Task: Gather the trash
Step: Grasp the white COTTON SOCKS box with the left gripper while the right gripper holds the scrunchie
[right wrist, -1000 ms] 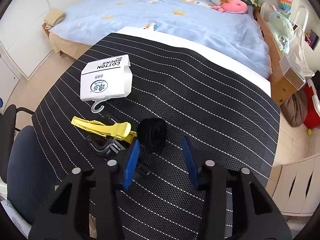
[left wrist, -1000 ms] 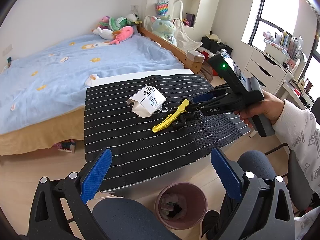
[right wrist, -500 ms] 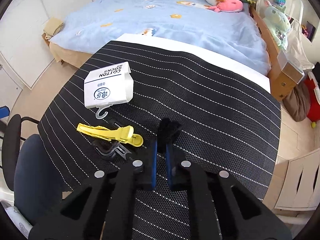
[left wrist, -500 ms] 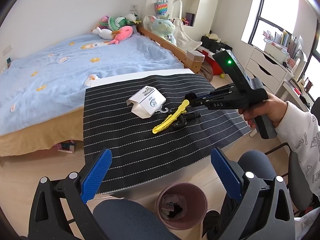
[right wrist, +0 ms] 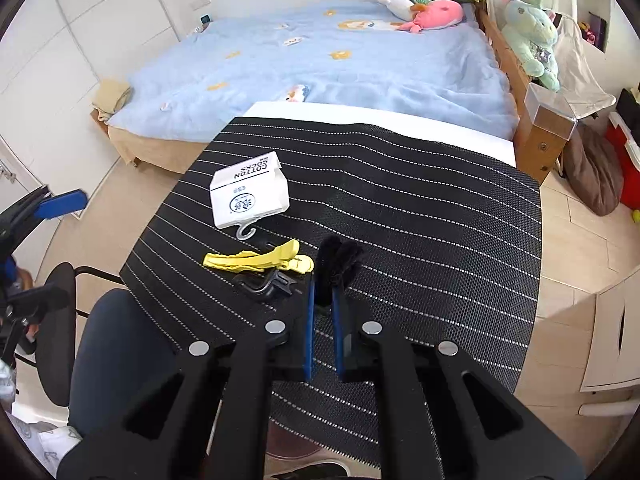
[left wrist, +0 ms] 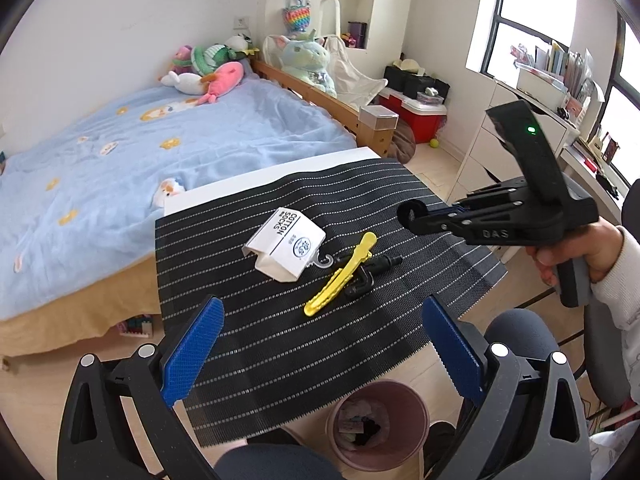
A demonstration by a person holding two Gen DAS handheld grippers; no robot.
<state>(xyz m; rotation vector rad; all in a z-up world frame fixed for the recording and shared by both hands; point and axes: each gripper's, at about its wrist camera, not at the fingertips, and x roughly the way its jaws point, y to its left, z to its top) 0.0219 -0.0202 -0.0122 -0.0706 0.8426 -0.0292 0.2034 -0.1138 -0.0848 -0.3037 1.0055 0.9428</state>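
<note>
The left gripper (left wrist: 320, 360) hangs with pads wide apart above the pink trash bin (left wrist: 378, 420). On the striped tabletop (right wrist: 440, 220) lie a sock box (right wrist: 248, 196) and yellow clip (right wrist: 260, 261). The right gripper (right wrist: 322, 300) clamps a black fuzzy scrap (right wrist: 338, 260), lifted clear.

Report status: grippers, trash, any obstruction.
Right gripper shut on black scrap, lifted. Left gripper open, empty. Bin below table edge, path clear.
</note>
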